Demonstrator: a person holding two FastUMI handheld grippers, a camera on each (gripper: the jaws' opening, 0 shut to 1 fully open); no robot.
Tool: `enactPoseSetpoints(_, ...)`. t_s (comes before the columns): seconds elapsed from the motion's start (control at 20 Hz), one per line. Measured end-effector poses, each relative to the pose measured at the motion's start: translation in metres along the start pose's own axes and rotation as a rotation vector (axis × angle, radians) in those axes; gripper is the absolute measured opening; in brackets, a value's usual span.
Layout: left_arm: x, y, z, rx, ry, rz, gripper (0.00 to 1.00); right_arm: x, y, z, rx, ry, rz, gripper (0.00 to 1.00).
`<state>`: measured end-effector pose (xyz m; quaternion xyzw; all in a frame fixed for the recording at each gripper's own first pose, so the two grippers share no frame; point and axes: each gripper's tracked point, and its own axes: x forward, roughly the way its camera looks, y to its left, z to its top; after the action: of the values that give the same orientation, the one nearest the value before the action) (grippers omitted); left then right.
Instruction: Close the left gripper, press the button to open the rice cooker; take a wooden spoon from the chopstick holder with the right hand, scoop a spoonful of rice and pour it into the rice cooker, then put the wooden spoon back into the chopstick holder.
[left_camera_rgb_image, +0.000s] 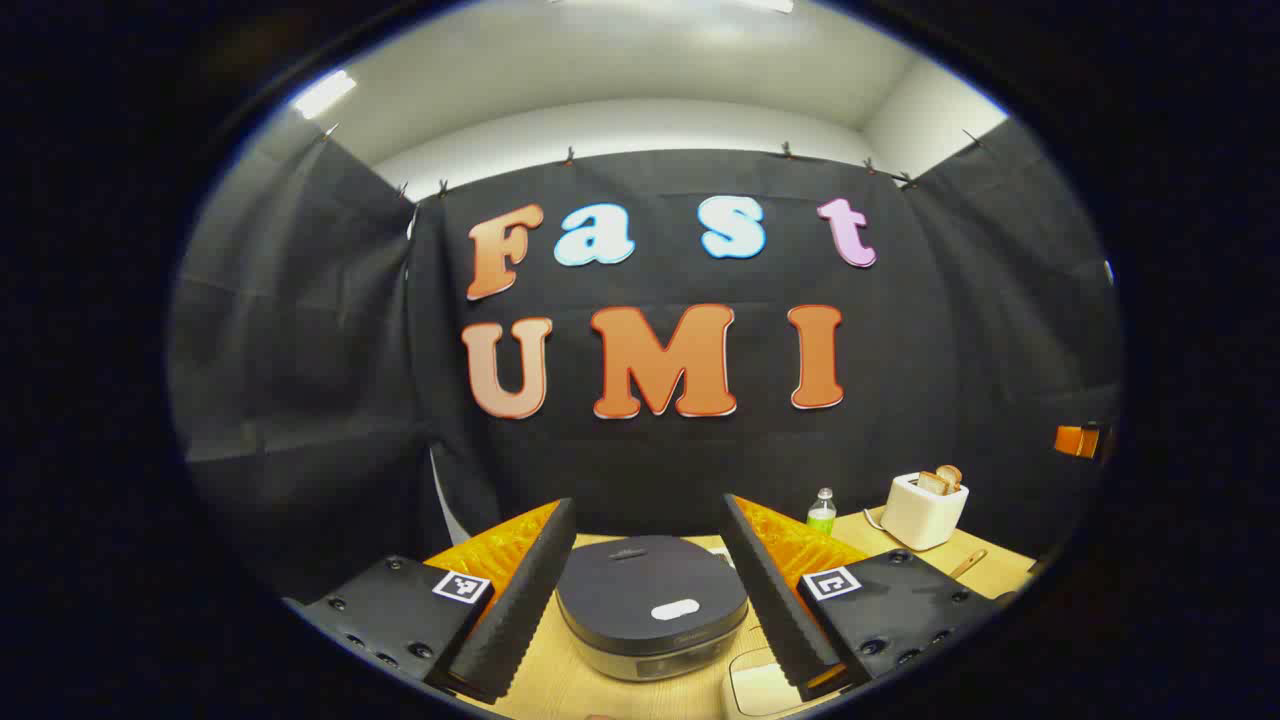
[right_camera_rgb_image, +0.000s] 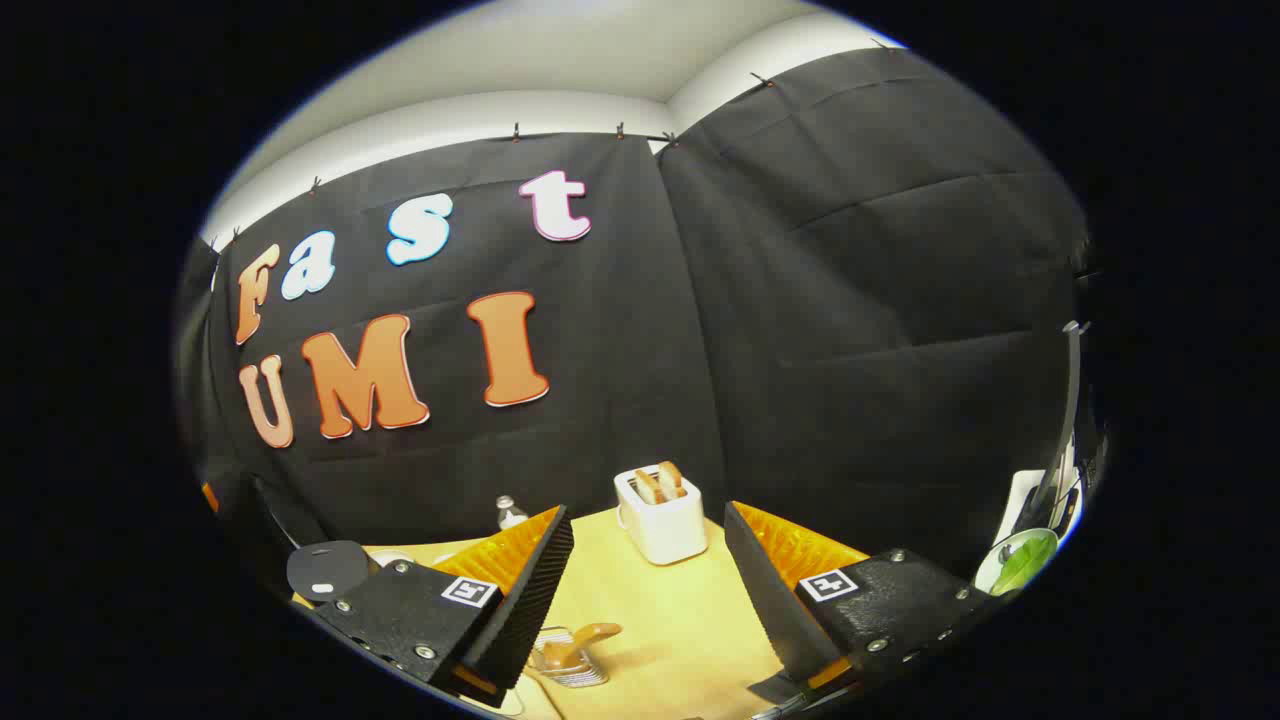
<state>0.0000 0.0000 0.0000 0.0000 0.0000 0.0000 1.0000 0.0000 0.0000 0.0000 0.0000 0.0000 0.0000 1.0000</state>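
Note:
The rice cooker (left_camera_rgb_image: 650, 600) stands straight ahead with its dark lid down and a white oval button (left_camera_rgb_image: 675, 609) on the lid. My left gripper (left_camera_rgb_image: 648, 515) is open above it, one finger on each side of the lid, touching nothing. In the right gripper view the cooker (right_camera_rgb_image: 327, 568) sits far left. My right gripper (right_camera_rgb_image: 648, 515) is open too. Low between its fingers, a wooden spoon (right_camera_rgb_image: 585, 635) rests in the chopstick holder (right_camera_rgb_image: 565, 668). A wooden handle (left_camera_rgb_image: 968, 563) pokes up at the right of the left gripper view.
A white toaster (right_camera_rgb_image: 660, 515) with two slices of toast stands at the back of the wooden table (right_camera_rgb_image: 690, 620); the left gripper view has it (left_camera_rgb_image: 925, 508) at the right. A small green-labelled bottle (left_camera_rgb_image: 821, 512) stands beside it. A white container (left_camera_rgb_image: 755, 690) lies near the cooker.

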Motion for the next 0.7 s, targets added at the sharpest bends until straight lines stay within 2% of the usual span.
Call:
enactPoseSetpoints(0.2,-0.002,0.033,0.012,0.007,-0.006,0.048,0.94,-0.004,0.04,0.005,-0.017,0.035,0.111,0.94)
enactPoseSetpoints(0.45,0.008,0.025,0.008,-0.109,0.032,0.046,0.94,0.0,0.043,0.016,-0.148,0.026,0.136,0.94)
enactPoseSetpoints(0.6,0.007,0.025,0.007,-0.12,0.042,0.076,0.94,0.006,0.046,0.019,-0.159,0.034,0.171,0.94)
enactPoseSetpoints(0.7,0.007,0.03,0.012,-0.07,0.024,0.102,0.94,0.01,0.047,0.02,-0.15,0.033,0.191,0.94)
